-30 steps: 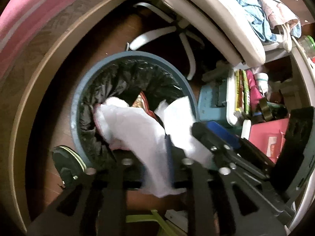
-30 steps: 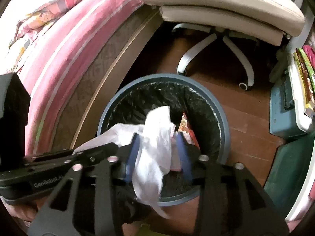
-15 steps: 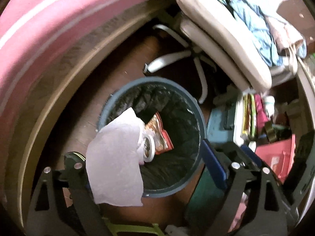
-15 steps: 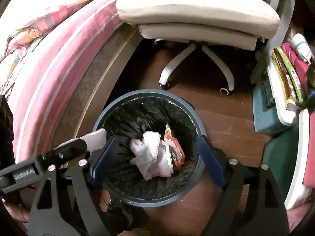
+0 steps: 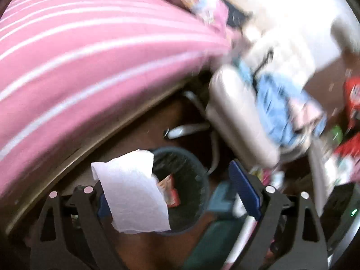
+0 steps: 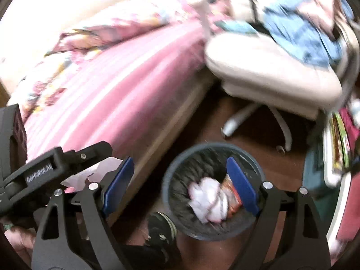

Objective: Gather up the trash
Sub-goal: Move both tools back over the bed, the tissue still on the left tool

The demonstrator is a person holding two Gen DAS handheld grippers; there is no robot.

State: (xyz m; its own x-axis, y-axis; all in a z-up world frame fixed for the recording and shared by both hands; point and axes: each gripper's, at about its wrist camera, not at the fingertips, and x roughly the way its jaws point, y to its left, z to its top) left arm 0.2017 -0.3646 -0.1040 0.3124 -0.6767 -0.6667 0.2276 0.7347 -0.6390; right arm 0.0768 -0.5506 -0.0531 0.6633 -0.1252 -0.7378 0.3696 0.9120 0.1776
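Some crumpled paper (image 6: 208,196) is already in the trash bin (image 6: 171,171), but a white tissue (image 5: 132,189) sticks to the wide-open left hand-held gripper (image 5: 177,193), and the right hand-held gripper (image 6: 180,186) hangs open and empty.

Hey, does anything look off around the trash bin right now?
Yes. A white tissue sheet clings to one blue pad of the left tongs, though they stand wide open, so it hasn't dropped into the bin with the crumpled tissue.
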